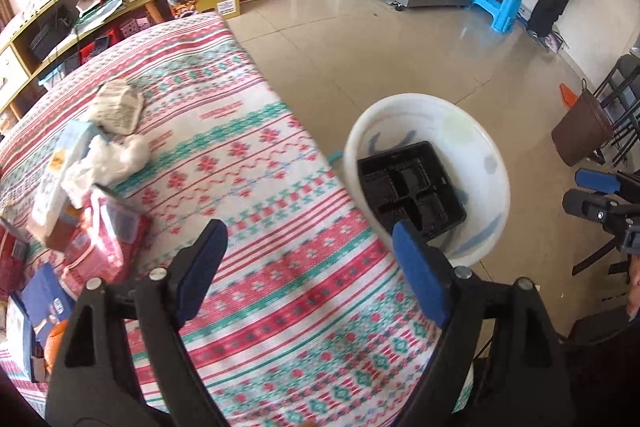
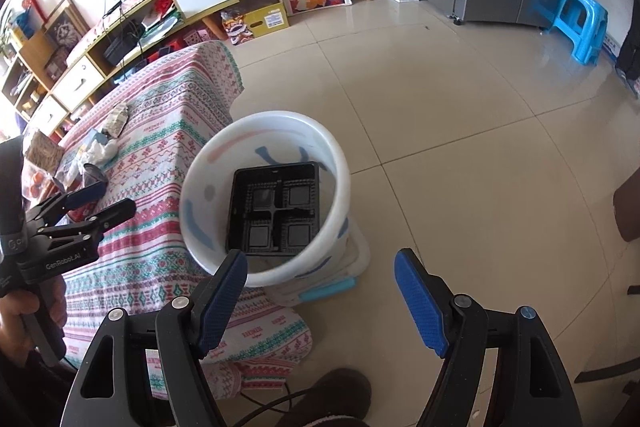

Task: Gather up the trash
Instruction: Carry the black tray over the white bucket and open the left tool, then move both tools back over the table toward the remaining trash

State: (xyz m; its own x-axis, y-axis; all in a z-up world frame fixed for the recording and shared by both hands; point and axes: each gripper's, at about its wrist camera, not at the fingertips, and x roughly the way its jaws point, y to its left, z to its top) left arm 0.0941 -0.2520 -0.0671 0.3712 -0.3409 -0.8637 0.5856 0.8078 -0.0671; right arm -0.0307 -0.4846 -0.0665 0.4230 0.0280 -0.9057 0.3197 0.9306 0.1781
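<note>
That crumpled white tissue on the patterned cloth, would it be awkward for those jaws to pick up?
Probably not. The crumpled white tissue looks soft and wadded, so it should squash between the pads rather than slip. It seems very light, so a push would likely just slide it over the tablecloth. It leans on a box, which might shift too.

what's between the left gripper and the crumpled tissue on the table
Only bare patterned tablecloth lies between the left gripper and the crumpled tissue, as the left wrist view shows.

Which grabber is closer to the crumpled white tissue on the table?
Left. The left gripper hangs open over the patterned tablecloth, a short way from the tissue. The right gripper is open beyond the table's edge, by the white bucket.
</note>
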